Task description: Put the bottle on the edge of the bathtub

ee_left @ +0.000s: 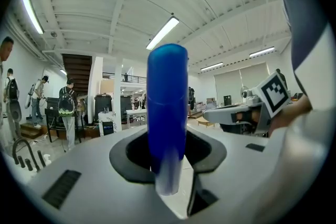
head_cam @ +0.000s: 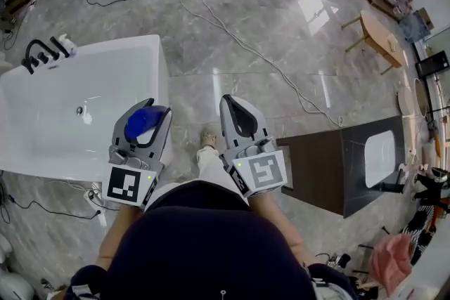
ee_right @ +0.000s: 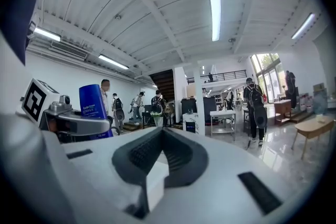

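Blue bottle [head_cam: 143, 121] stands upright, pinched in your left tool [head_cam: 153, 112], just at the right-hand rim of the white bathtub [head_cam: 161, 74], which stretches away leftward. Your right tool [head_cam: 230, 101], pressed together and empty, sits farther off.

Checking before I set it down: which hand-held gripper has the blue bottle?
The left hand-held gripper, nearer the bathtub: the bottle is clamped upright between its jaws. The right hand-held gripper holds nothing.

One bottle [head_cam: 143, 121], one bathtub [head_cam: 160, 74] (two claws [head_cam: 151, 111] [head_cam: 228, 100])
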The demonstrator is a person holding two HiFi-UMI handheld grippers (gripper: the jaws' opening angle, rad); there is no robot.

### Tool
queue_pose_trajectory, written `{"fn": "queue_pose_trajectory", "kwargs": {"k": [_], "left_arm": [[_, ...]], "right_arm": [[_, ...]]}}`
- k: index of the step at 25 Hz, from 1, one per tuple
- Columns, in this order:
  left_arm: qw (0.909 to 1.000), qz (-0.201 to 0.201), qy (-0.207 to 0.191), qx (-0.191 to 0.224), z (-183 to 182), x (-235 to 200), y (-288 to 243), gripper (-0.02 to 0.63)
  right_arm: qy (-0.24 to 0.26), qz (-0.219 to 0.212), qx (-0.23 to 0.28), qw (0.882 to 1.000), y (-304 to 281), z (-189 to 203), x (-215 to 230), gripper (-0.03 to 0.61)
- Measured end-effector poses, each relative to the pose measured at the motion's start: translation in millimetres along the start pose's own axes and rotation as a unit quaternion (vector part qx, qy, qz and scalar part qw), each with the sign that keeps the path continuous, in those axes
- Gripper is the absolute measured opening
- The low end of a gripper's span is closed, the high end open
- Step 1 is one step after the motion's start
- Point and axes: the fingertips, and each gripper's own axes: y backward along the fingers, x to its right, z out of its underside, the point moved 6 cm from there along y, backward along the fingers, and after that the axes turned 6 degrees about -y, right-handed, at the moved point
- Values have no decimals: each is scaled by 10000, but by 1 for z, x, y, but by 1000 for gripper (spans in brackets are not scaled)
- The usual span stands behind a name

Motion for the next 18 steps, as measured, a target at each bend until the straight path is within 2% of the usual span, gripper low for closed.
{"fn": "queue_pose_trajectory", "kwargs": {"k": [2,8,18], "left_arm": [[10000,-46,0,29,-6,-6,-28,147],[9997,-233,-50,31,-20,-19,-101,147],[9989,-442,6,-158,-27,-27,-182,147]], "right_arm": [[-37,30,-8,10000,-18,-6,24,2],[5,-230,12,9997,-68,-23,89,2],[-190,-417,2,9989,-125,-30,167,2]]}}
